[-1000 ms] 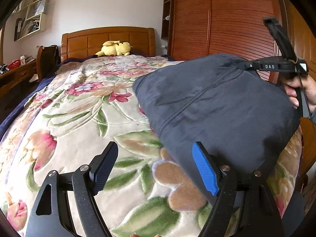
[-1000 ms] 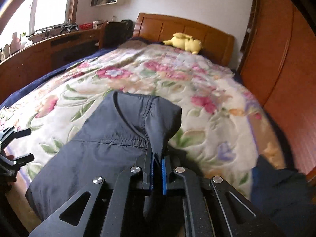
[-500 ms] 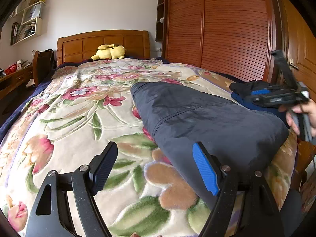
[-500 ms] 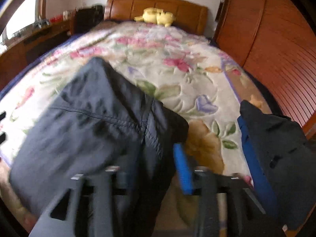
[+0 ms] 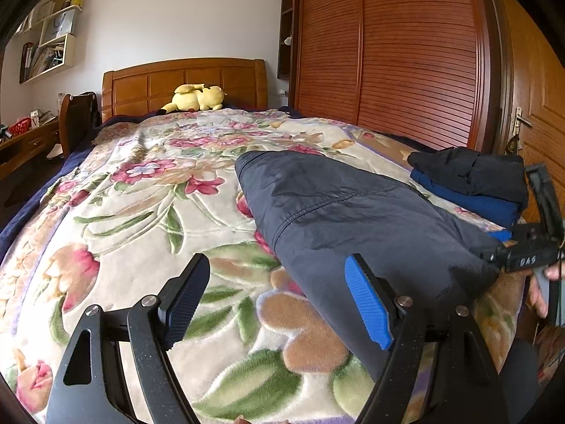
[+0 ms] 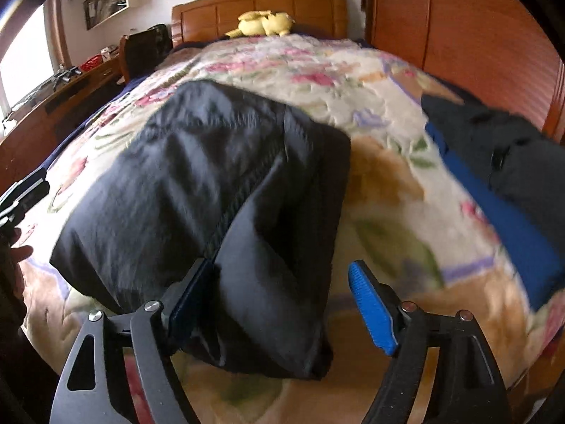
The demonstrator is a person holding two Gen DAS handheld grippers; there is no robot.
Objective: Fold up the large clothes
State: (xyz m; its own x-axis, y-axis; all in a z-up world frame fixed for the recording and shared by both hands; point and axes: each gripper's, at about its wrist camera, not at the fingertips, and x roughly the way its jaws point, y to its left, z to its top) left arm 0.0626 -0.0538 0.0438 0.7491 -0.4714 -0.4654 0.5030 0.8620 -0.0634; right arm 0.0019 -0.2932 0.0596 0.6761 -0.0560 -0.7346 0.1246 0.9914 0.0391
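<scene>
Fingers point(image 6: 370, 304) of right gripper point(image 6: 282, 304) spread wide over dark garment point(image 6: 212, 176).

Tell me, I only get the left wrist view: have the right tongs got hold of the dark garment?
Observer: No. The right wrist view shows the right tongs open, and the dark garment lies loose between the fingers.
Operator: Does cloth touch either finger?
Observer: It seems to brush the left finger; the blue finger stands clear.
Operator: Where's the light coming from?
Observer: A bright window on the left wall, above the desk.
</scene>
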